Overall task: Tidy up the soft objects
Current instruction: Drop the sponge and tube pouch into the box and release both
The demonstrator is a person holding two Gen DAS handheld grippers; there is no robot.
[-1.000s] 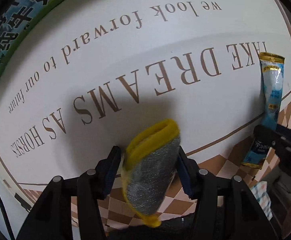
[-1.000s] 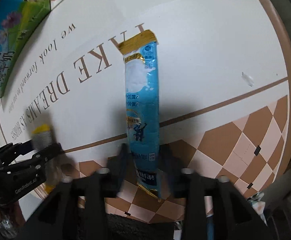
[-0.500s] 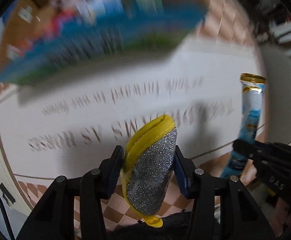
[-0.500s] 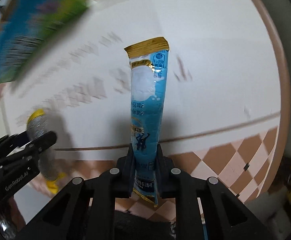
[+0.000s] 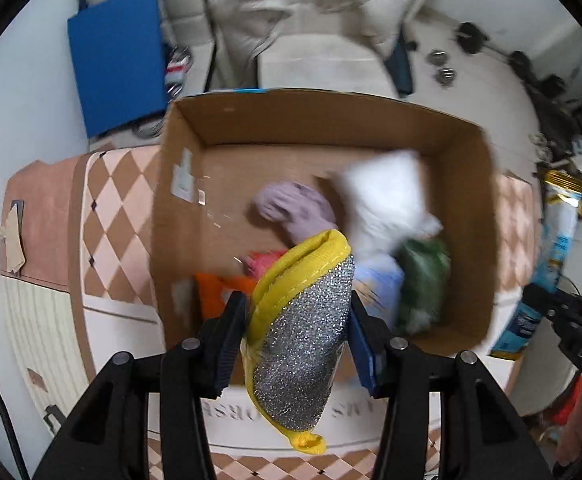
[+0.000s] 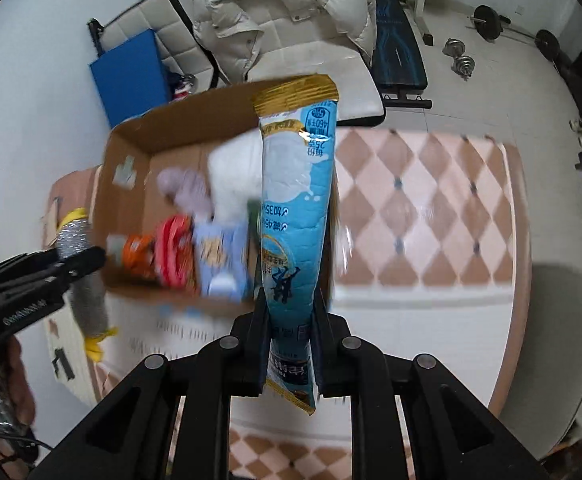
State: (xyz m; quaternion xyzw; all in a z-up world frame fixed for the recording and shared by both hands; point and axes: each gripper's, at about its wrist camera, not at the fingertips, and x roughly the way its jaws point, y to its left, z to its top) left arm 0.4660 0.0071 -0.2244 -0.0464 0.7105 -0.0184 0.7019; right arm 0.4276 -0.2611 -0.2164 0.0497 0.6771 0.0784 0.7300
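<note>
My left gripper (image 5: pixel 297 332) is shut on a silver glitter scrub pad with yellow trim (image 5: pixel 303 340), held above the table in front of an open cardboard box (image 5: pixel 179 208). My right gripper (image 6: pixel 289 326) is shut on a tall blue snack pouch with a gold top (image 6: pixel 297 208), held upright by the box's right side. The box (image 6: pixel 109 168) holds several soft items: a white bundle (image 5: pixel 383 200), a lilac cloth (image 5: pixel 295 208), a green one (image 5: pixel 423 276), orange and red packs (image 6: pixel 159 256). The pouch shows at the right of the left wrist view (image 5: pixel 551 256); the pad shows at the left of the right wrist view (image 6: pixel 81 264).
The box stands on a table with a checkered pink-brown cloth (image 6: pixel 431 216). Behind it are a white chair with a puffy coat (image 6: pixel 275 4), a blue pad (image 6: pixel 131 76), a weight bench (image 6: pixel 399 48) and dumbbells (image 6: pixel 461 62) on the floor.
Both grippers have lifted and tilted up from looking down at the printed tablecloth; the box and room have come into view. Both holds are unchanged.
</note>
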